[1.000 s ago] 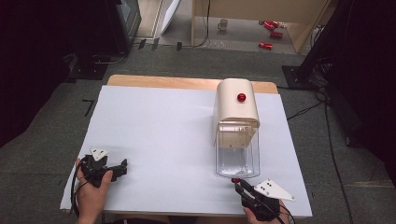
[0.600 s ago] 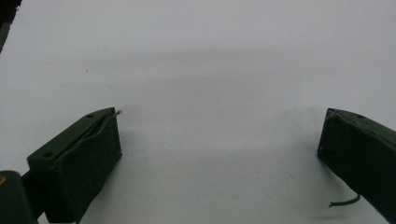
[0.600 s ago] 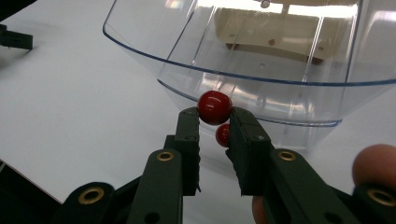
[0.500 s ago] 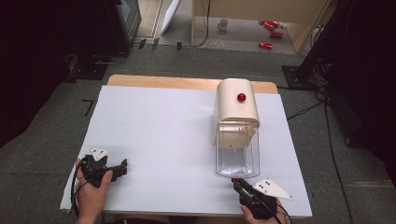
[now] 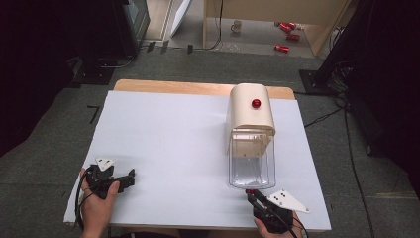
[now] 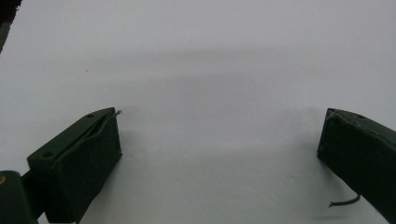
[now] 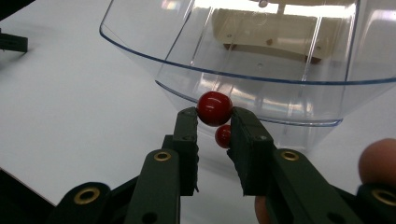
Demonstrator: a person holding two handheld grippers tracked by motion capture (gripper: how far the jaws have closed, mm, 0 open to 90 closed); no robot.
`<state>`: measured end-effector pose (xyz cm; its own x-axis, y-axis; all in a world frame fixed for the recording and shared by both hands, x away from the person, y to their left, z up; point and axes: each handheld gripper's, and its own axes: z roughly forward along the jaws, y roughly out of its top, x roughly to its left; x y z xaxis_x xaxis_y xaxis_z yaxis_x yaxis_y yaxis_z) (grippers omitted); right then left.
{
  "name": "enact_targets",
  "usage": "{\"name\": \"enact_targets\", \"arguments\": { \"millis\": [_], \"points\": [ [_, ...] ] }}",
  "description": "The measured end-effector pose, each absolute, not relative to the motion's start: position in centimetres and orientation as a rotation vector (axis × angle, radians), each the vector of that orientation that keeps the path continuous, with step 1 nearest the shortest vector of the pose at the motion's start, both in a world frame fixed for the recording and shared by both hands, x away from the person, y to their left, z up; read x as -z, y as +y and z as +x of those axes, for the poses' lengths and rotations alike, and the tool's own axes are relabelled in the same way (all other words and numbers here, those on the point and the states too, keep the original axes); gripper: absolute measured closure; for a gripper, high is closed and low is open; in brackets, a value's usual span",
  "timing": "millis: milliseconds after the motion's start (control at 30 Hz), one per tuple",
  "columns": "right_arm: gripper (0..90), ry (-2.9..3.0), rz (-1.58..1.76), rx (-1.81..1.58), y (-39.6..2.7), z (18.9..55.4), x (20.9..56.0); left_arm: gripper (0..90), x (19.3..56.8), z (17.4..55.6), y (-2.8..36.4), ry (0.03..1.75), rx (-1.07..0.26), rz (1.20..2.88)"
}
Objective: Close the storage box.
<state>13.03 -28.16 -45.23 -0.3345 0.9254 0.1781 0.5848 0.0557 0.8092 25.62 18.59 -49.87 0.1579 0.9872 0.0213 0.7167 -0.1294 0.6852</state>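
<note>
A cream dome-shaped machine (image 5: 242, 116) with a red knob (image 5: 256, 103) on top stands at the table's right. A clear plastic bin (image 5: 251, 166) juts from its front toward me. At the bin's near rim my right gripper (image 5: 252, 194) is shut on a small red ball (image 5: 251, 192). In the right gripper view the ball (image 7: 214, 108) sits pinched between the jaw tips of the right gripper (image 7: 214, 117), just outside the clear bin (image 7: 280, 60); a second red spot lies under it, maybe a reflection. My left gripper (image 5: 130, 179) rests open at the near left, and nothing lies in the left gripper (image 6: 220, 126).
A white sheet (image 5: 173, 148) covers the wooden table, whose front edge runs just below both hands. Beyond the table are grey floor, cables, a mug (image 5: 237, 25) and red cans (image 5: 287, 29) by a wooden frame.
</note>
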Motion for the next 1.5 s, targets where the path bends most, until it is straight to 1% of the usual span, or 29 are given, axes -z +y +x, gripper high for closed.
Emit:
{"name": "enact_targets", "arguments": {
  "millis": [233, 567, 833, 1100, 1333, 1500],
  "points": [
    [72.8, 1.944, 1.515, -1.179, -28.1, 13.0, 45.3, 0.0, 49.9, 25.6, 18.6, 1.614, -0.664, 1.909],
    [75.4, 1.946, 1.498, -1.186, -28.2, 12.9, 45.3, 0.0, 49.9, 25.6, 18.6, 1.614, -0.664, 1.908],
    [75.4, 1.911, 1.484, -1.207, -28.1, 12.9, 44.3, 0.0, 49.9, 25.6, 18.6, 1.614, -0.664, 1.908],
    [75.3, 1.876, 1.487, -1.227, -28.6, 14.2, 42.4, 0.0, 49.9, 25.6, 18.6, 1.614, -0.664, 1.909],
    [75.7, 1.857, 1.450, -1.217, -28.3, 16.2, 40.3, 0.0, 49.9, 25.6, 18.6, 1.614, -0.664, 1.909],
    [75.8, 1.856, 1.452, -1.210, -28.2, 17.1, 40.0, 0.0, 49.9, 25.6, 18.6, 1.613, -0.664, 1.909]
  ]
}}
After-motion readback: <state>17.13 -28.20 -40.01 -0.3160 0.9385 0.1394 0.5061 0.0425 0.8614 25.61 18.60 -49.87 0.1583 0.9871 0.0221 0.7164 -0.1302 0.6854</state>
